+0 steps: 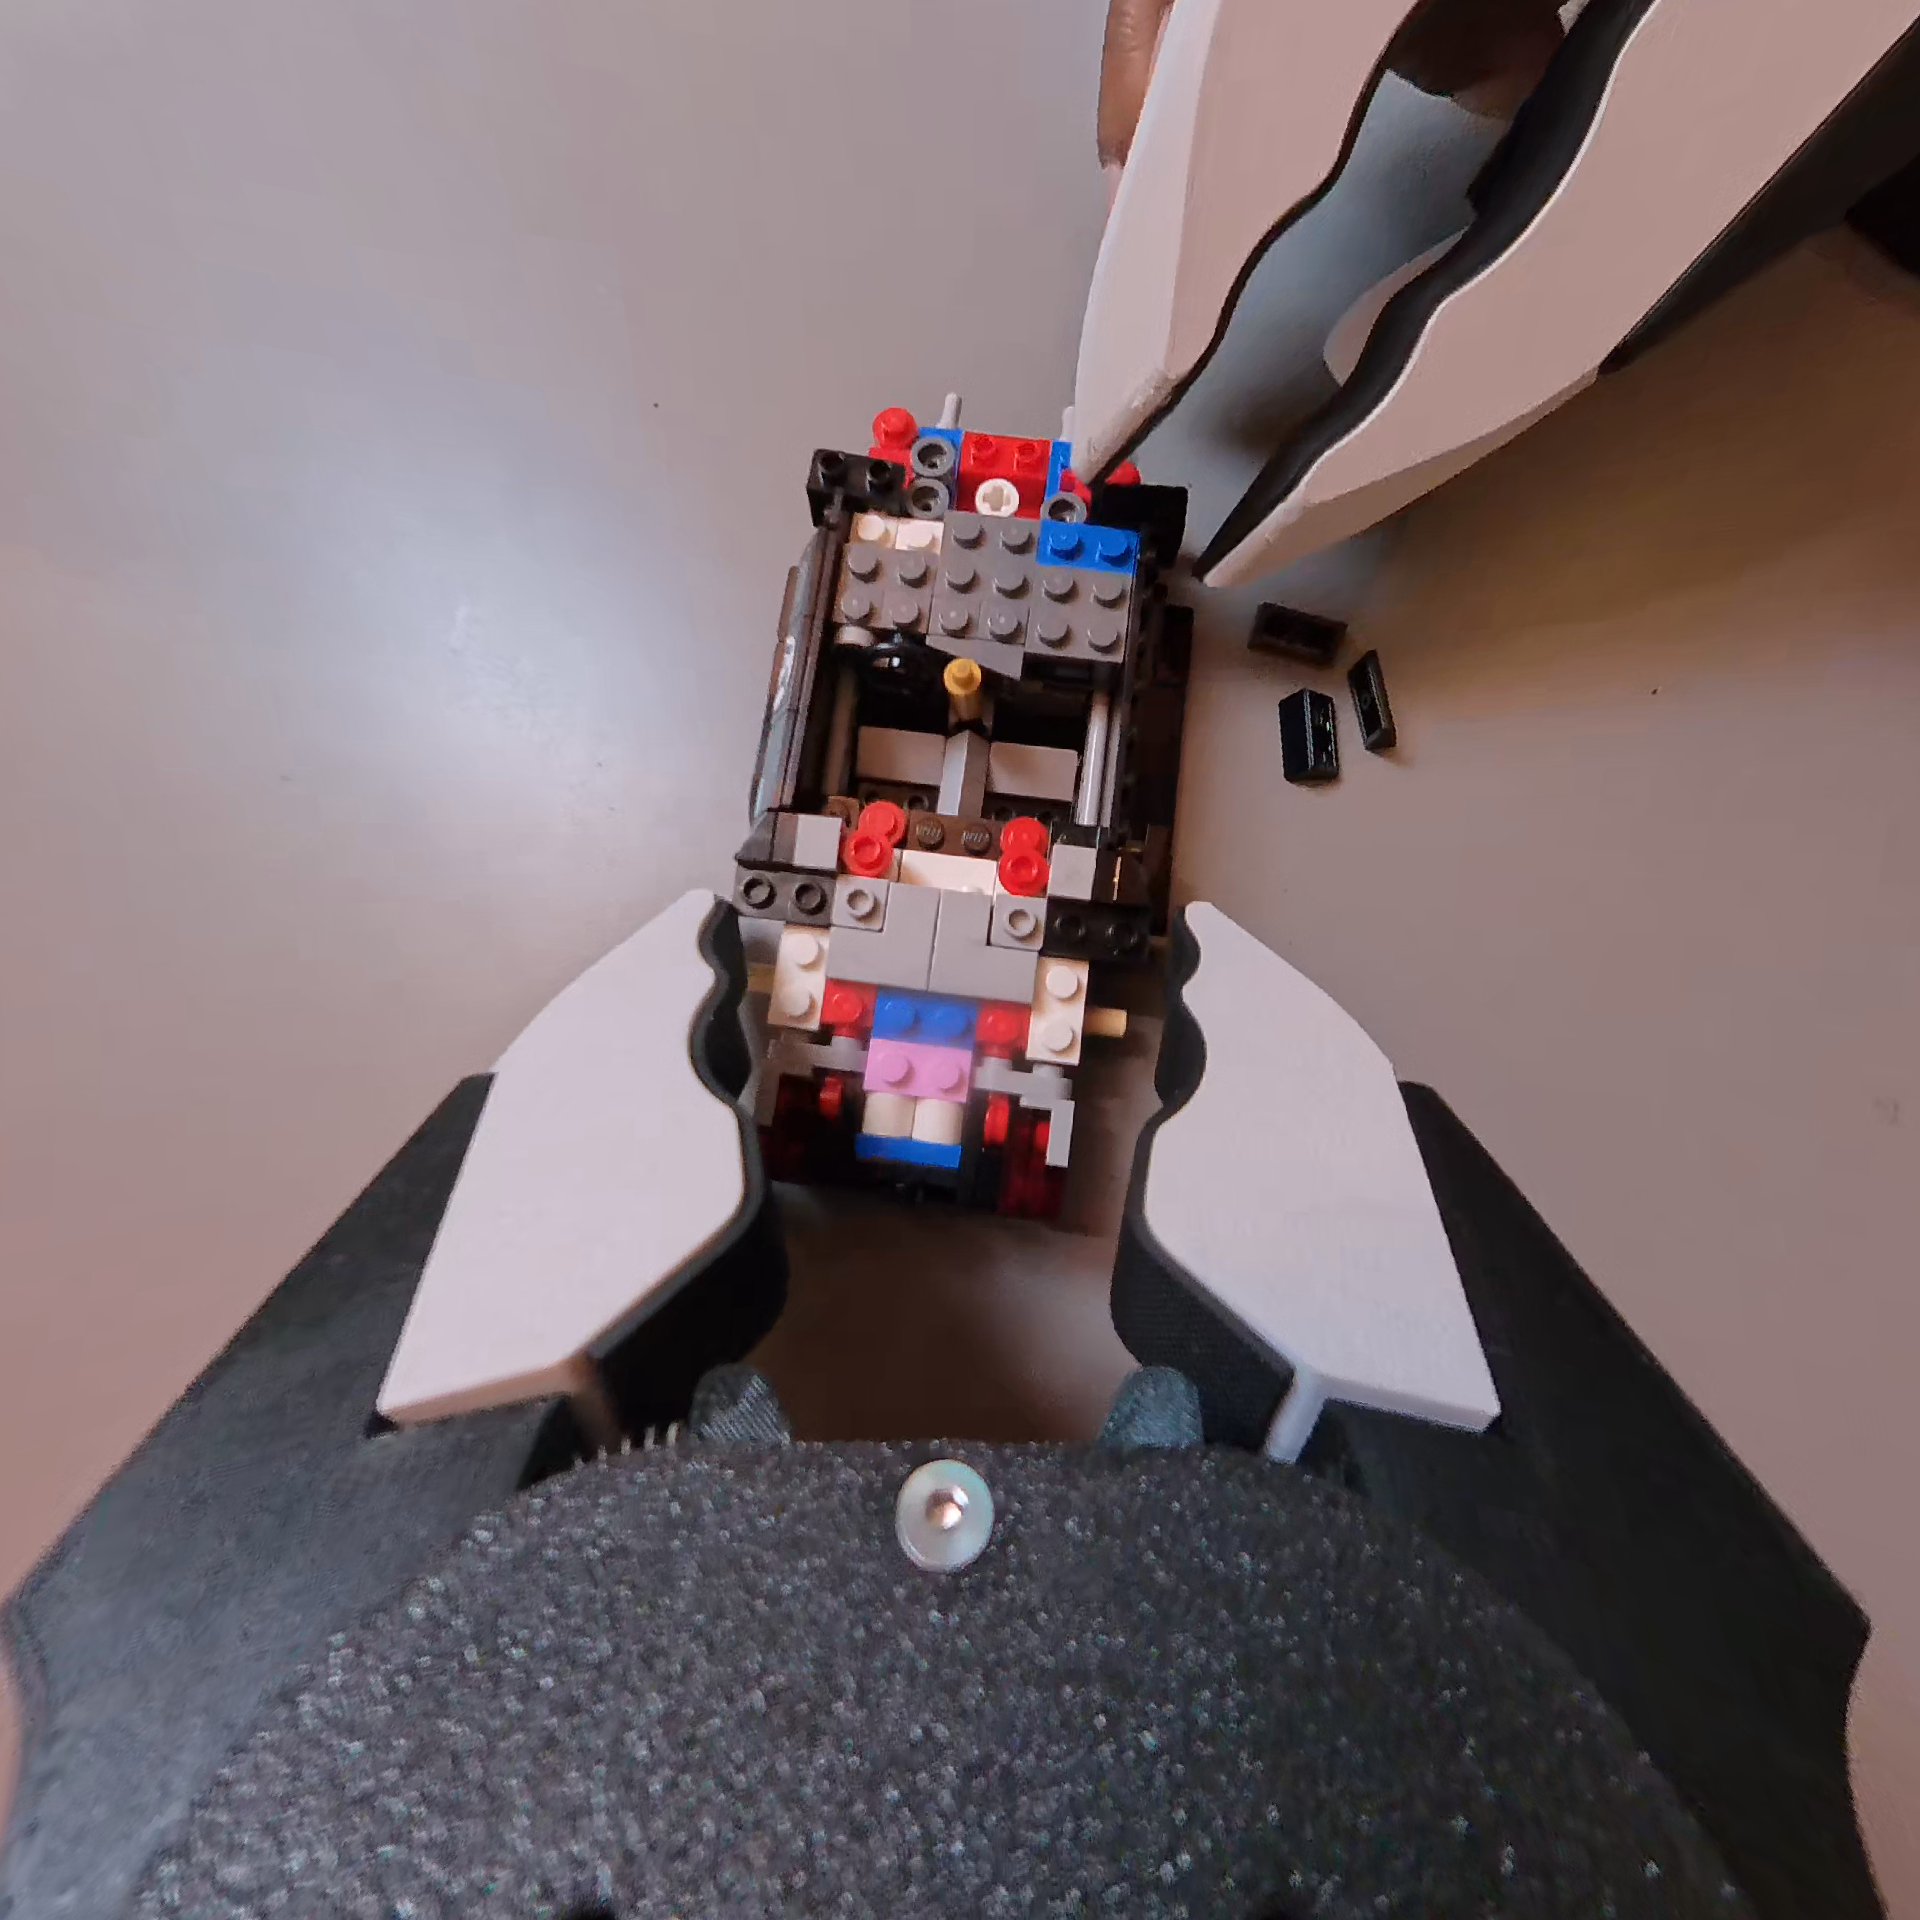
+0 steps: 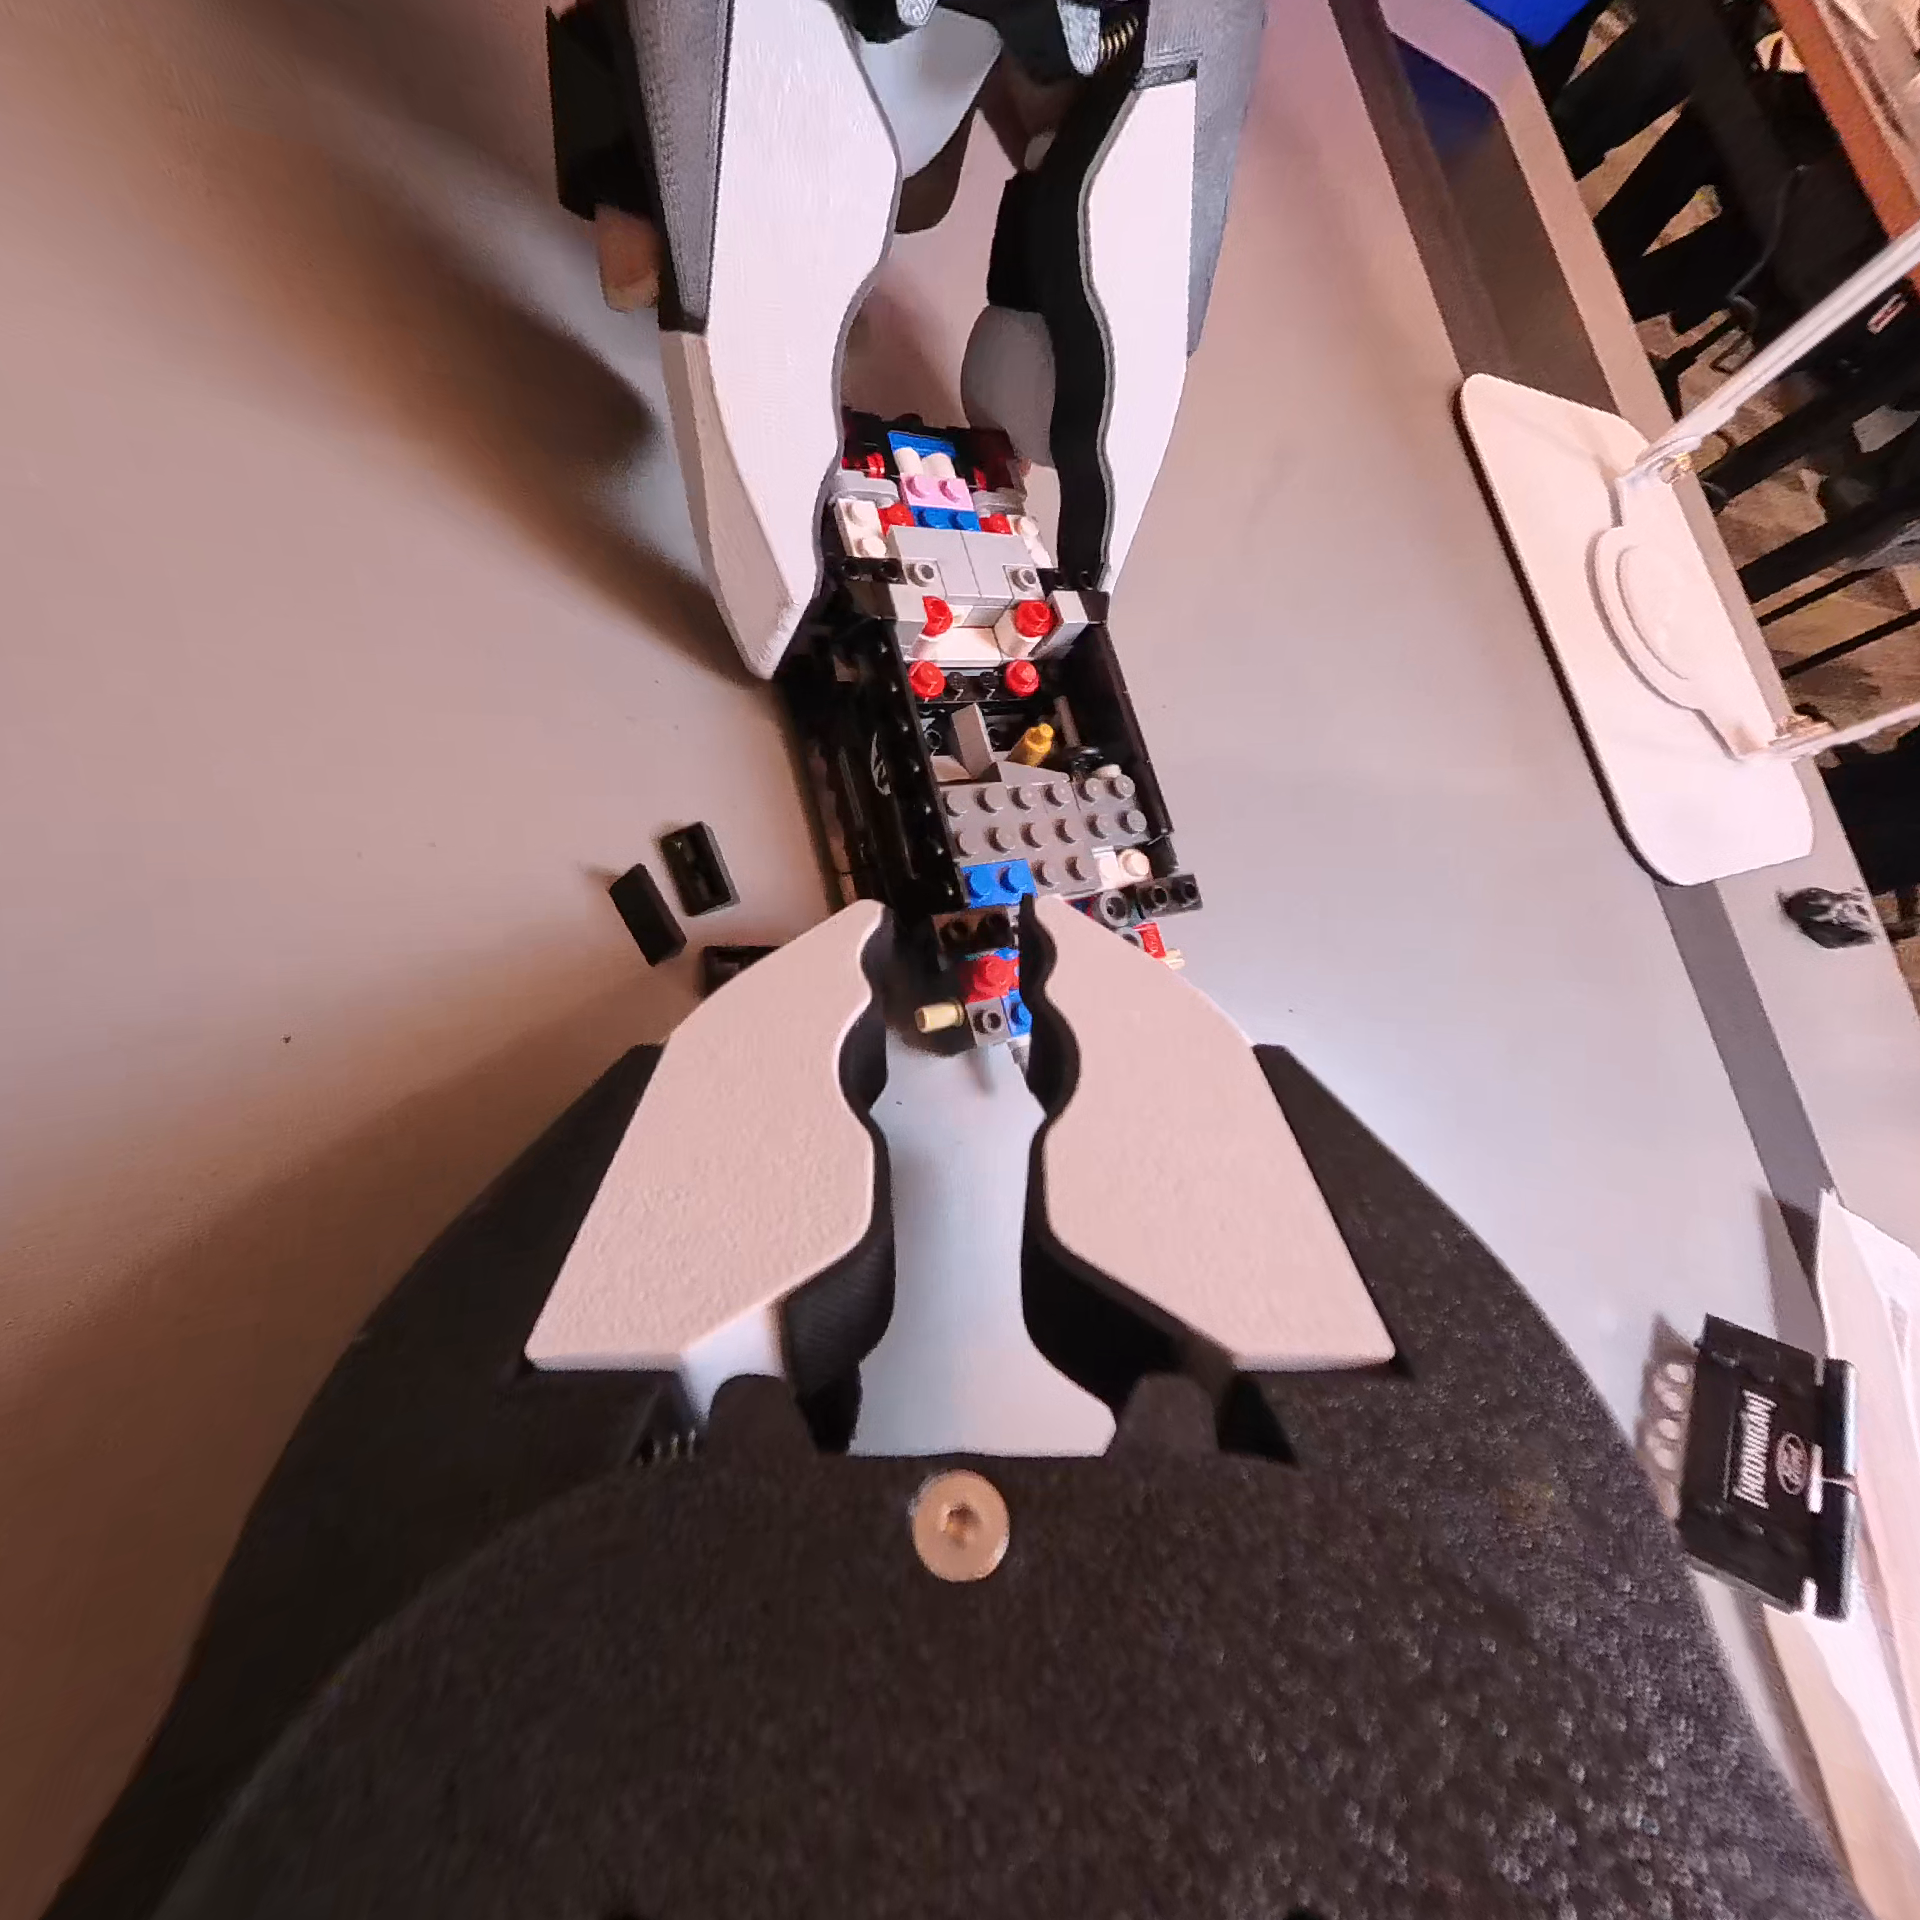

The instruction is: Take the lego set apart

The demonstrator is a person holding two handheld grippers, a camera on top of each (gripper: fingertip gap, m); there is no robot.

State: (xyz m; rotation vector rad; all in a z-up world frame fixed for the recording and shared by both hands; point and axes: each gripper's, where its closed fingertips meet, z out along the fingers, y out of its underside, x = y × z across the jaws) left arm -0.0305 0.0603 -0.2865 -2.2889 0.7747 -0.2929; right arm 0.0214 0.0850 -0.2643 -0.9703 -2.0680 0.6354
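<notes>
A partly stripped lego car (image 1: pixel 977 613) of black, grey, red, blue and white bricks lies on the grey table (image 1: pixel 416 520). My left gripper (image 1: pixel 951 935) straddles the car's near end, its jaws closed against both sides. It also shows at the top of the right wrist view (image 2: pixel 935 613). My right gripper (image 2: pixel 956 920) is closed on a black brick (image 2: pixel 971 927) at a corner of the car's (image 2: pixel 997 790) other end. In the left wrist view it (image 1: pixel 1143 520) reaches in from the upper right. Three loose black pieces (image 1: pixel 1311 732) lie beside the car.
The loose black pieces (image 2: pixel 698 868) lie left of my right gripper. A white base plate with a clear stand (image 2: pixel 1621 644) sits near the table's right edge. A black printed lego part (image 2: pixel 1766 1475) and white paper (image 2: pixel 1881 1351) lie at the right. A small dark item (image 2: pixel 1823 916) lies near the edge. The grippers' ends are close to 7 cm from one another. About 35 cm separates my left fingertips from the small dark item (image 2: pixel 1823 916).
</notes>
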